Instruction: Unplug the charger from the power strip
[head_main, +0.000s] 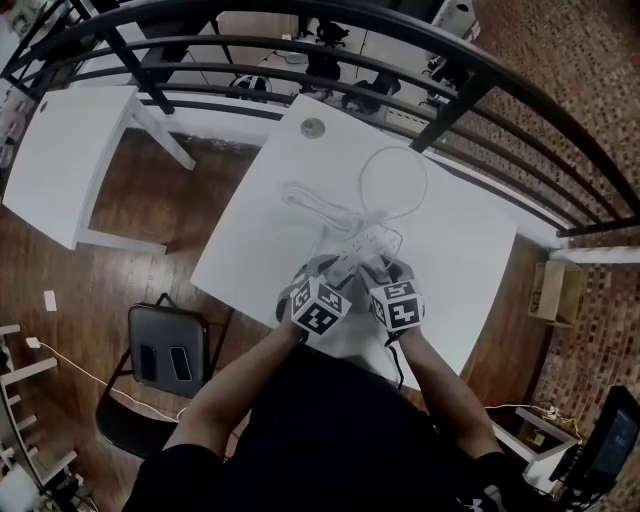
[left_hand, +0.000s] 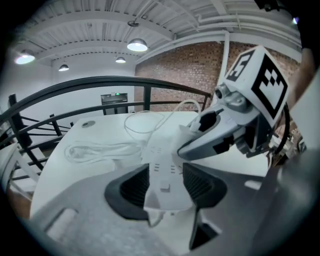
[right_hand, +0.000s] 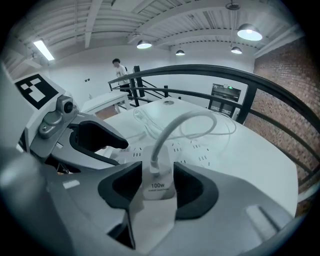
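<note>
The power strip (left_hand: 161, 165) lies on the white desk (right_hand: 250, 165), with the charger (right_hand: 158, 192) plugged upright into it. The right gripper (right_hand: 157, 181) has its jaws clamped on the charger's two sides. The left gripper (left_hand: 164, 184) straddles the power strip's near end, its jaws wide and seemingly pressing both long edges.

White rectangular plastic power strip (left_hand: 162, 181) lying flat on the white counter (head_main: 460, 250) near its front edge, several socket rows facing up, one end caught between the dark pads of the left hand-held gripper (left_hand: 167, 189). Small white boxy charger (right_hand: 159, 186), marked "100w", standing upright in a socket of the power strip, gripped on both sides by the right hand-held gripper (right_hand: 159, 192). Thick white cable (right_hand: 170, 125) rising from the charger's top, arching away into a loop on the counter.
</note>
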